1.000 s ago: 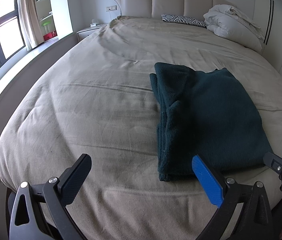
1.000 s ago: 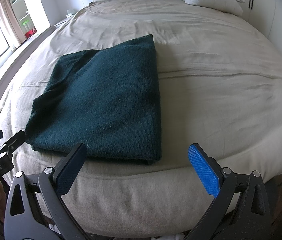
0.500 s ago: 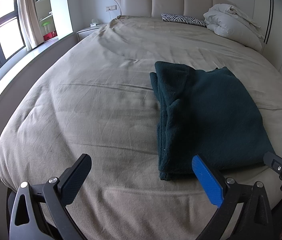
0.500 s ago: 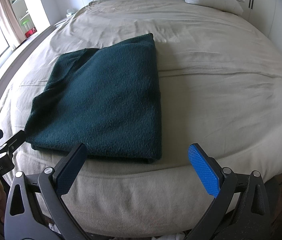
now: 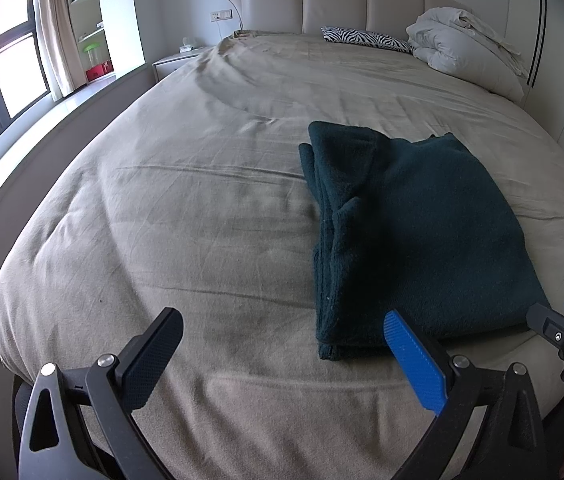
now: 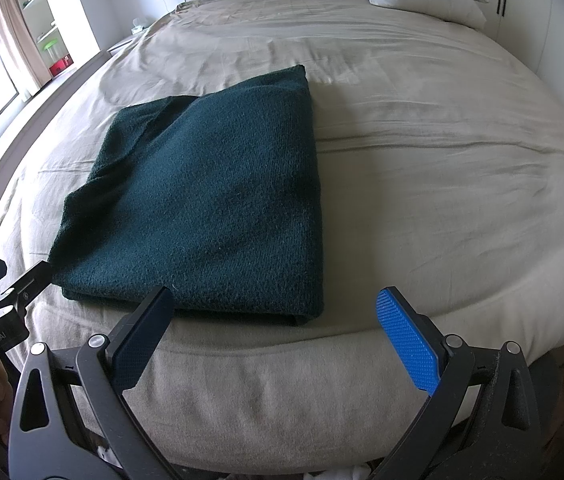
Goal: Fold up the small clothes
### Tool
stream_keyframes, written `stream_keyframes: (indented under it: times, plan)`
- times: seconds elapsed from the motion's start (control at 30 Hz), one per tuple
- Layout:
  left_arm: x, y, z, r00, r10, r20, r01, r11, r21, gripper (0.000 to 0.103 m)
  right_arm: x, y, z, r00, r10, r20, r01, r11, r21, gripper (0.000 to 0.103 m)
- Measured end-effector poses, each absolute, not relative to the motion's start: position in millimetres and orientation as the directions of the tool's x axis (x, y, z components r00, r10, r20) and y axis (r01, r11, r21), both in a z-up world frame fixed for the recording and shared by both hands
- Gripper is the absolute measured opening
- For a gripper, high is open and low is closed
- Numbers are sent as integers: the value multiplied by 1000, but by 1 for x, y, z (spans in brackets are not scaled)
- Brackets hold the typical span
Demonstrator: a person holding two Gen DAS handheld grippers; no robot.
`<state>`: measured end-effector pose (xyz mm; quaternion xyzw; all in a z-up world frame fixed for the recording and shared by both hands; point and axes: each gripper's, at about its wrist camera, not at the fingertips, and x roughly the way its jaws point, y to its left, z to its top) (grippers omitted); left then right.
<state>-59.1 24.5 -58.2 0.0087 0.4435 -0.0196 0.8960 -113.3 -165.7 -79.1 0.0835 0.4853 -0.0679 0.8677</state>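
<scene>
A dark green knitted garment (image 5: pixel 413 232) lies folded into a flat rectangle near the front edge of the bed; it also shows in the right wrist view (image 6: pixel 210 208). My left gripper (image 5: pixel 282 356) is open and empty, held just short of the bed's front edge, left of the garment's near corner. My right gripper (image 6: pixel 278 332) is open and empty, held in front of the garment's near right corner, not touching it. Each gripper shows at the edge of the other's view.
The beige bedcover (image 5: pixel 186 208) spreads wide to the left of the garment and to its right (image 6: pixel 461 168). A zebra pillow (image 5: pixel 365 38) and a white duvet (image 5: pixel 465 44) lie by the headboard. A window and shelves stand at the left.
Both grippers have drawn back very slightly from the bed. The garment lies still and both grippers stay open.
</scene>
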Motion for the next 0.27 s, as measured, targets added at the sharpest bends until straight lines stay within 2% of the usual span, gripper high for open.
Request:
stream_keyframes:
  times: [0.27]
  plan:
    - [-58, 27, -58, 612, -32, -790, 48, 999, -3, 103, -114, -165, -81, 516, -33, -856, 202, 976, 84, 103]
